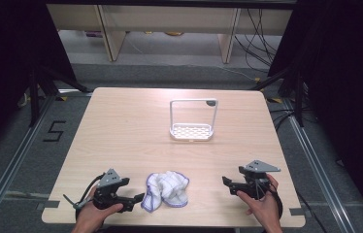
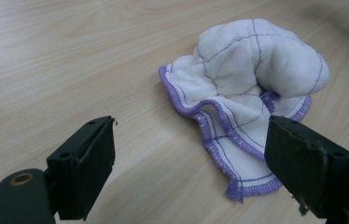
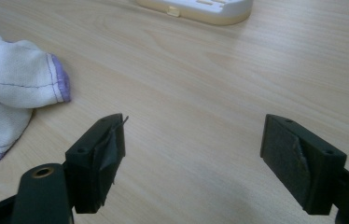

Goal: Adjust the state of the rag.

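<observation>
A crumpled white cloth with purple hem and thin purple grid lines (image 1: 166, 189) lies near the table's front edge, bunched into a mound (image 2: 247, 79). My left gripper (image 1: 138, 198) rests on the table just left of it, jaws open with bare wood between them (image 2: 191, 163); the cloth's hem reaches toward the right jaw. My right gripper (image 1: 226, 182) sits to the right of the cloth, open and empty (image 3: 193, 149), with the cloth (image 3: 9, 88) off to its left. A white rack with a perforated base and tall wire frame (image 1: 192, 119) stands mid-table; its base edge (image 3: 196, 9) lies ahead of the right gripper.
The light wooden table (image 1: 121, 126) has its edges near both hands at the front. Dark floor with rails surrounds it, and wooden furniture legs (image 1: 111, 34) and cables (image 1: 257, 39) stand beyond the far edge.
</observation>
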`<state>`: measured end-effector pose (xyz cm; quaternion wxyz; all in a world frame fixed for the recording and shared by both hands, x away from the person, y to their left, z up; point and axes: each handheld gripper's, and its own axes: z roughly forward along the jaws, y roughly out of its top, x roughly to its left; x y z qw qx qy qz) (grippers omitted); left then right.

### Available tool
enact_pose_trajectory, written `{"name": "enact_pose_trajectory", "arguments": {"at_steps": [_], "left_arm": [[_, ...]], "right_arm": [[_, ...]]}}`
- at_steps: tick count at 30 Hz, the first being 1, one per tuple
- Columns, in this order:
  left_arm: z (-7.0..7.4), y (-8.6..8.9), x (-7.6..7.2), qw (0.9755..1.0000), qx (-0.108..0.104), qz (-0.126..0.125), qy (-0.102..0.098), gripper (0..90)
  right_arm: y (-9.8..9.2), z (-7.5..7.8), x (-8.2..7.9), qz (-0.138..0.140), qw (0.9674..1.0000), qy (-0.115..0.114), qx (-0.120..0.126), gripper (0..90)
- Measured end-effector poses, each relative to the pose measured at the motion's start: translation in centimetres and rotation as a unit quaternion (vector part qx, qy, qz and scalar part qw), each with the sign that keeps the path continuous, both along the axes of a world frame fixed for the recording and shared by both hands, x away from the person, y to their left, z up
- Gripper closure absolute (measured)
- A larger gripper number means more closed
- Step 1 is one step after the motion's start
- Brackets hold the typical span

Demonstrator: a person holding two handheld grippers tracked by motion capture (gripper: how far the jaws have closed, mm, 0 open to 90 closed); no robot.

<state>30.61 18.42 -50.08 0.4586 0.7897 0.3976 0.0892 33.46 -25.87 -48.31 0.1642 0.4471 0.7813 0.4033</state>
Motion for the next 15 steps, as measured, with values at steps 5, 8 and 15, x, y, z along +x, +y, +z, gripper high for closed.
{"name": "enact_pose_trajectory", "arguments": {"at_steps": [5, 8, 15], "left_arm": [[0.0, 0.1, 0.0, 1.0000, 0.002, 0.003, 0.001, 16.5], [0.1, 0.3, 0.1, 0.9999, -0.004, 0.012, 0.002, 16.6], [0.2, 1.2, 0.5, 0.9997, 0.003, 0.024, 0.002, 16.9]], "right_arm": [[0.2, 0.1, -0.1, -0.001, 1.0000, -0.002, 0.001, 24.4], [0.5, 0.2, -0.1, 0.005, 1.0000, -0.003, 0.006, 25.1], [2.9, 1.8, -0.1, 0.036, 0.9993, -0.003, 0.005, 29.2]]}}
